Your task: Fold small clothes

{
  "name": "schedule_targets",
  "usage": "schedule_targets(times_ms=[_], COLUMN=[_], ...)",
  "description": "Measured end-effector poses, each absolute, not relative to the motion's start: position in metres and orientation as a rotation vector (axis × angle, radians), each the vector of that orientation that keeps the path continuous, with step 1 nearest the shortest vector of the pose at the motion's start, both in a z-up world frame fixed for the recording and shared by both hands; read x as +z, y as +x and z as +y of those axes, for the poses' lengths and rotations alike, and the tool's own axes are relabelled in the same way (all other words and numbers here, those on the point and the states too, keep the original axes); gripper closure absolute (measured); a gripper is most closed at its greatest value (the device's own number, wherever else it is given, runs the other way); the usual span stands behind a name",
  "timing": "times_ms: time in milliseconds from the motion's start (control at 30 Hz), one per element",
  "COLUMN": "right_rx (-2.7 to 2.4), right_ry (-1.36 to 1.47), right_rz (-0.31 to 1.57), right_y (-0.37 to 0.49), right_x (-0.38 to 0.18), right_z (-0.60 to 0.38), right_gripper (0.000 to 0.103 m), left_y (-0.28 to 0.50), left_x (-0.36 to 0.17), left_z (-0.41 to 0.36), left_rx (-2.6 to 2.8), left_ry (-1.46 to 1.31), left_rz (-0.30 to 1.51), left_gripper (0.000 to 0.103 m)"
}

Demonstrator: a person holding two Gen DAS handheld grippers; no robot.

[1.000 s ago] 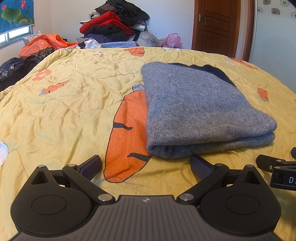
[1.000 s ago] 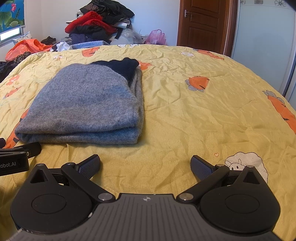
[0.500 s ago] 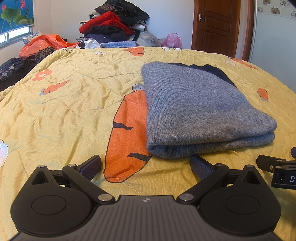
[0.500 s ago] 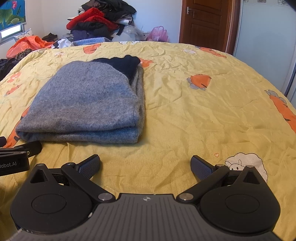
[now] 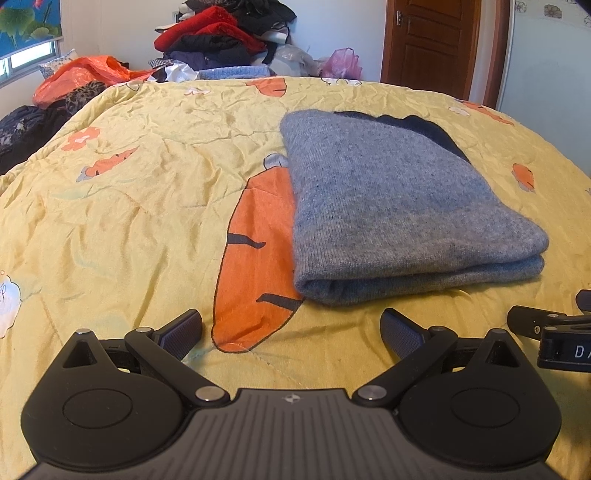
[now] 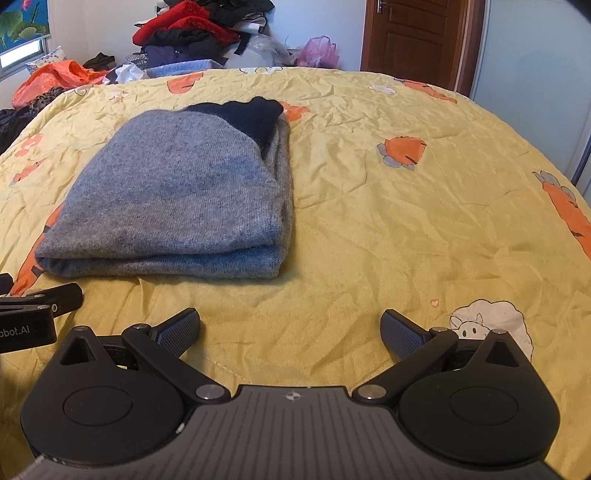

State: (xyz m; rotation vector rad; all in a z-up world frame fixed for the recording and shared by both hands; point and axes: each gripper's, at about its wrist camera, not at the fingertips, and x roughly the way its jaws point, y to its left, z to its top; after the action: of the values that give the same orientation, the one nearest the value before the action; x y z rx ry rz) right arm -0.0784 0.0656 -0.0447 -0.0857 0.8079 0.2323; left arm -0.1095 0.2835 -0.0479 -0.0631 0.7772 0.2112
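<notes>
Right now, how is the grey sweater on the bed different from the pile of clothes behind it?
The grey sweater is folded into a neat, flat bundle; the pile of clothes is a jumbled heap. The sweater lies alone on the yellow bedspread, near both tools; the pile sits past the bed's far edge. The sweater is grey with a dark navy part; the pile mixes red, black and blue. Both are clothing.

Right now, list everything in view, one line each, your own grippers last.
folded sweater: one, grey with navy part, on the bedspread, touching neither gripper
bedspread: one, yellow with orange carrot prints, underneath everything
clothes pile: one, red, black and more, beyond far edge
plastic bag: one, pink, by the pile
door: one, brown wood, back wall
left gripper: black, open, empty
right gripper: black, open, empty
</notes>
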Motion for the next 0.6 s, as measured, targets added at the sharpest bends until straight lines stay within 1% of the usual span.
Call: schedule_targets(times_ms=[600], right_rx=[0.232], right_ry=[-0.086], right_rz=[0.819], right_y=[-0.0744], right_x=[-0.0447], right_z=[0.0655], right_gripper=[0.000], left_y=[-0.1104], left_x=[-0.0491], left_z=[0.2825], left_rx=[0.219], left_ry=[-0.061], left_rz=[0.770], left_gripper=[0.000])
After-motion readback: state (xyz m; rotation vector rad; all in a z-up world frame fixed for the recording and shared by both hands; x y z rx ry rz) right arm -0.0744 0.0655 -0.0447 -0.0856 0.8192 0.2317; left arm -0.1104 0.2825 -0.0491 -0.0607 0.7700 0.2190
